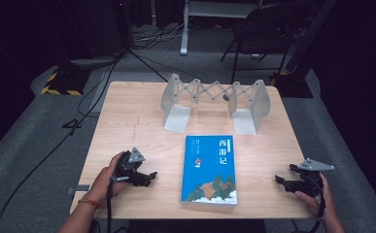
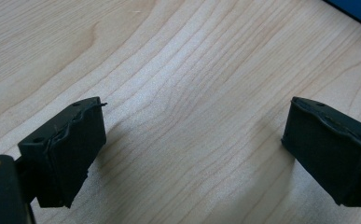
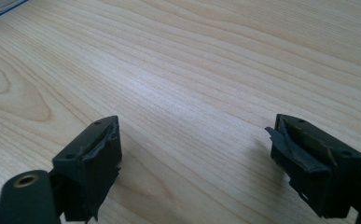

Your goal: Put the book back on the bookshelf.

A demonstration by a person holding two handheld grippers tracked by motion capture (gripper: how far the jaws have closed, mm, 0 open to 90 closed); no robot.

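Both grippers rest low on the table (image 1: 127, 102) in the high view: left gripper (image 1: 149, 177) at the blue book's (image 1: 210, 170) nine o'clock, right gripper (image 1: 279, 180) at its three (each well apart from it). Left gripper view: jaws wide, bare wood between, book corner (image 2: 355, 11) at one o'clock. Right gripper view: jaws wide, nothing held.

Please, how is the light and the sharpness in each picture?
High view: table lit, room around it dark, blue book slightly soft. Left gripper view: sharp wood grain, soft shadows beside the jaws. Right gripper view: pale glare band across the wood.
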